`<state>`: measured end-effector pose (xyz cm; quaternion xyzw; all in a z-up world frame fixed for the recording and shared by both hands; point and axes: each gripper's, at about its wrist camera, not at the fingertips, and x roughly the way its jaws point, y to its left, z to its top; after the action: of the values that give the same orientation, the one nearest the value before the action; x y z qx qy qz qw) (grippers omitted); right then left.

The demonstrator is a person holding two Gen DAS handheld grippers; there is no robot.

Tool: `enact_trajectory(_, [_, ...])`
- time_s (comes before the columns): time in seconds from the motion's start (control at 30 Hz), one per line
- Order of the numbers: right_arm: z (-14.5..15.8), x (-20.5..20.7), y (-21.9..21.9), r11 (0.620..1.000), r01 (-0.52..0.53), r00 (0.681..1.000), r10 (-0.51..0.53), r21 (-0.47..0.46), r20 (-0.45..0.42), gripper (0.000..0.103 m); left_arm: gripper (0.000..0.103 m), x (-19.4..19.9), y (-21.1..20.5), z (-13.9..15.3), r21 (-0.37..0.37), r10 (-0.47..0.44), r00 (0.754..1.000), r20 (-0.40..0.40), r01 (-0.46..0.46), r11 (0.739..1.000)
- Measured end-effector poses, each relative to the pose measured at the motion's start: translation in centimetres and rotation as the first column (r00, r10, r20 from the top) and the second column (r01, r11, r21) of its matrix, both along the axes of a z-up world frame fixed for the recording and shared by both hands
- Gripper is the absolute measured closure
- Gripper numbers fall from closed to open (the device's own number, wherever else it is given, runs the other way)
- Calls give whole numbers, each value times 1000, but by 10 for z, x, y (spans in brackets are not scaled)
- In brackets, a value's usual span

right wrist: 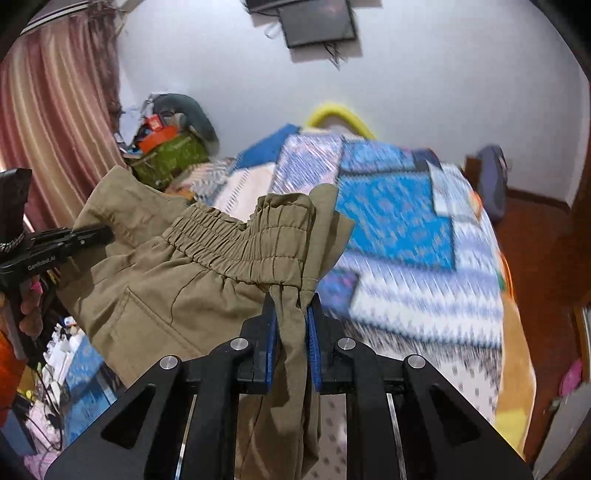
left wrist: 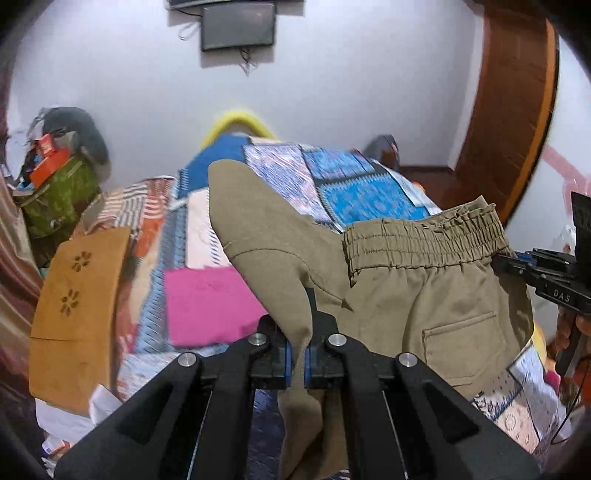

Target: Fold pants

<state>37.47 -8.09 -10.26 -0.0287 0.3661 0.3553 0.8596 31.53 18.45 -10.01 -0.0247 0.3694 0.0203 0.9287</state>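
While both tools were clenched on cloth, the khaki pants [left wrist: 424, 295] hung lifted above the bed [left wrist: 207, 295], stretched between them. Left tool [left wrist: 297, 354]: black linkage arms, blue pads, closed tight on a fold of khaki fabric near the crotch or leg seam, with one pant leg rising beyond it toward the far side of the bed and more cloth drooping beneath the fingers. Right tool [right wrist: 291, 332]: same build, blue pads pressed onto a bunched end of the elastic waistband [right wrist: 236, 240], with cloth hanging down through the fingers. Waistband: gathered, ruffled, running across between the two tools; a back patch pocket [left wrist: 461, 343] showed below it. Bed: covered by a patchwork quilt [right wrist: 399, 229] in blue, white, pink and orange prints, blurred in both views. Person: a hand [left wrist: 569, 332] gripping the handle of the right tool was seen at the right edge of the left wrist view. Surroundings: grey wall, a dark wall-mounted screen [left wrist: 238, 26], a pink striped curtain [right wrist: 48, 129], a green bag [left wrist: 59, 195] with orange boxes on top, a tan cloth [left wrist: 79, 314] at the bed's left edge, a wooden door frame [left wrist: 517, 103].
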Motion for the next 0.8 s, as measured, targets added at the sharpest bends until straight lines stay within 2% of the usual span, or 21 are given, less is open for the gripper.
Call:
enact_trajectory(0.17, [14, 18, 41, 999, -46, 998, 45, 22, 50, 90, 98, 17, 45, 9, -1, 71, 997, 8, -71, 997])
enact_trajectory(0.37, [9, 39, 90, 995, -93, 994, 90, 29, 66, 90, 98, 39, 91, -3, 5, 133, 991, 0, -133, 991])
enact_trajectory(0.63, [-26, 59, 147, 993, -118, 991, 118, -1, 64, 90, 98, 70, 142, -65, 12, 183, 982, -57, -182, 983])
enact_trajectory(0.8, [-70, 78, 171, 992, -115, 993, 115, -49, 1, 90, 98, 94, 168, -128, -15, 205, 966, -156, -210, 978])
